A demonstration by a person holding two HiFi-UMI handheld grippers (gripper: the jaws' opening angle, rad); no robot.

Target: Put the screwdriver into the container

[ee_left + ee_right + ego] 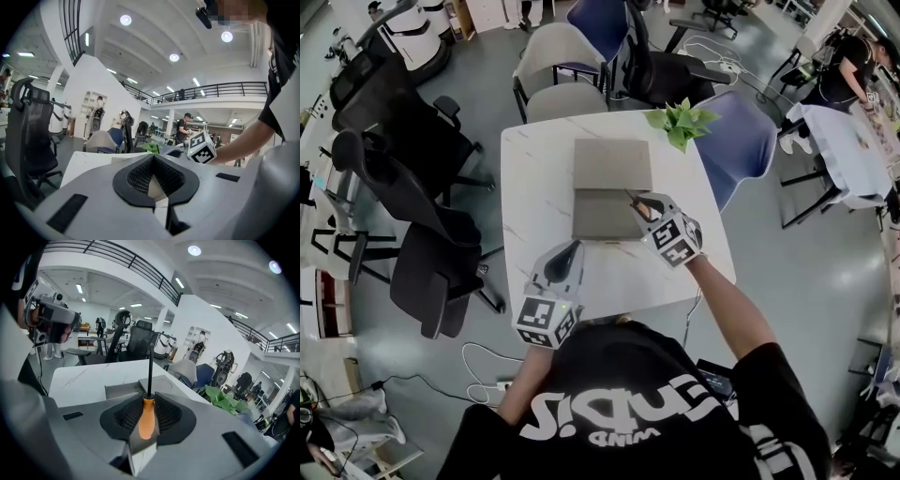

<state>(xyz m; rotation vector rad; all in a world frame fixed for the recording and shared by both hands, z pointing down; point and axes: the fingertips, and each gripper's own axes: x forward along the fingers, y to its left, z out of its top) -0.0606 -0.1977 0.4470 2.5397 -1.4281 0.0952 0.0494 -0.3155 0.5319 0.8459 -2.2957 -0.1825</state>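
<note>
An open grey container lies mid-table, its tray (602, 216) nearer me and its lid (612, 164) folded out behind. My right gripper (641, 208) hovers at the tray's right edge, shut on the screwdriver. In the right gripper view the orange handle (147, 417) sits between the jaws at the right gripper (149, 398), and the black shaft (150, 369) points out over the container (123, 390). My left gripper (573, 247) rests near the table's front edge, left of the tray. The left gripper (153, 157) is shut, nothing in it.
A white marble-pattern table (534, 206) carries a green plant (682, 122) at its far right corner. Black office chairs (412, 141) stand to the left; grey and blue chairs (741, 141) ring the far side. The right gripper's marker cube (202, 147) shows in the left gripper view.
</note>
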